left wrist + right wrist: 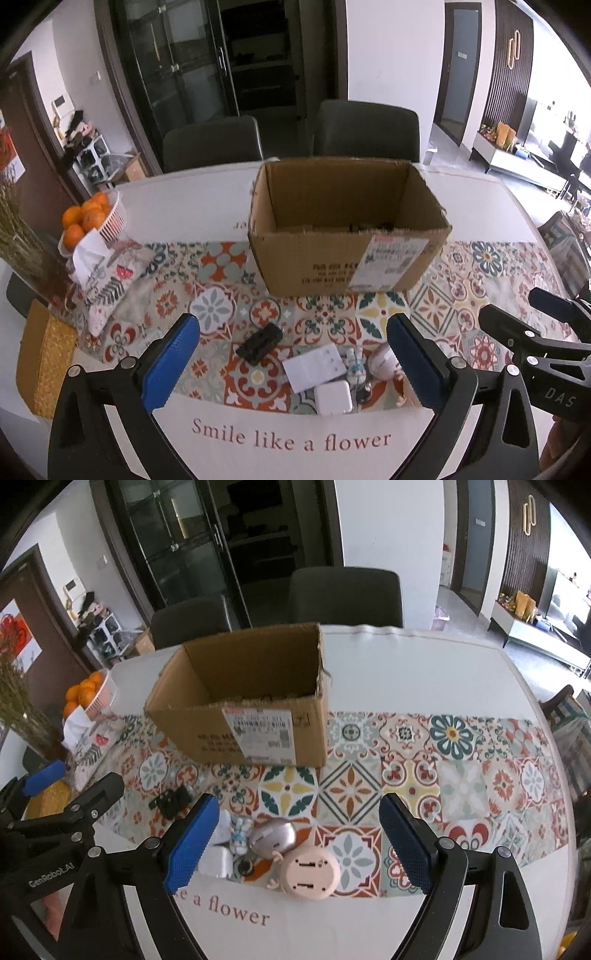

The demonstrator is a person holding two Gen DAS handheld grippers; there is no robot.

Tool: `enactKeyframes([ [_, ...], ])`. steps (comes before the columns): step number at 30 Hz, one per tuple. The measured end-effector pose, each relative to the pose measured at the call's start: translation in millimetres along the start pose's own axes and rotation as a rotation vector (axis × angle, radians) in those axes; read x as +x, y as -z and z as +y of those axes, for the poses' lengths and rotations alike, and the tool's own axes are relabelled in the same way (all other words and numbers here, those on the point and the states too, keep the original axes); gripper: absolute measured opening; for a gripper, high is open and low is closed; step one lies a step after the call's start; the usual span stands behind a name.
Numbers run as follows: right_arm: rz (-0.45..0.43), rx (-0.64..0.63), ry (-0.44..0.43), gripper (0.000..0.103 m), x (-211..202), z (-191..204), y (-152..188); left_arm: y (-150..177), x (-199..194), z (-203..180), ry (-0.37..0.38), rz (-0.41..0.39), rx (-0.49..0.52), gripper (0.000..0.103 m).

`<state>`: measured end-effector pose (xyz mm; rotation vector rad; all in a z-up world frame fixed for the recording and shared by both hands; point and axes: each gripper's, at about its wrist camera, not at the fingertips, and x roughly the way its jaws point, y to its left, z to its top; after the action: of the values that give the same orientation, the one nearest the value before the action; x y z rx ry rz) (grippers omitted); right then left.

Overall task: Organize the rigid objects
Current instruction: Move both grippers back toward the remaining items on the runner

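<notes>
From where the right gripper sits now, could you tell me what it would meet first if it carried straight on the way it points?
Probably the pink round gadget: it lies on the tablecloth between the open pads of the right gripper, just ahead of them. The grey mouse sits beside it, slightly farther; depth is hard to judge.

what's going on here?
A person holds two handheld grippers over a patterned tablecloth. Both the left gripper and right gripper have open, empty jaws. Small items, including a black clip, white charger and round pink gadget, lie loose in front of the open cardboard box.
</notes>
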<state>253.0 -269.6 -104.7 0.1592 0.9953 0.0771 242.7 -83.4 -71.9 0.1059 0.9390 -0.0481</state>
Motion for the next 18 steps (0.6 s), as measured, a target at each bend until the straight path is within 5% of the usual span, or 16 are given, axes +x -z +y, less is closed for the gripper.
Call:
enactKeyframes([
  [18,0.17,-0.002,-0.025,0.088,51,-8,45,52,42,-2,-0.032,0.154,-0.037,0.103],
])
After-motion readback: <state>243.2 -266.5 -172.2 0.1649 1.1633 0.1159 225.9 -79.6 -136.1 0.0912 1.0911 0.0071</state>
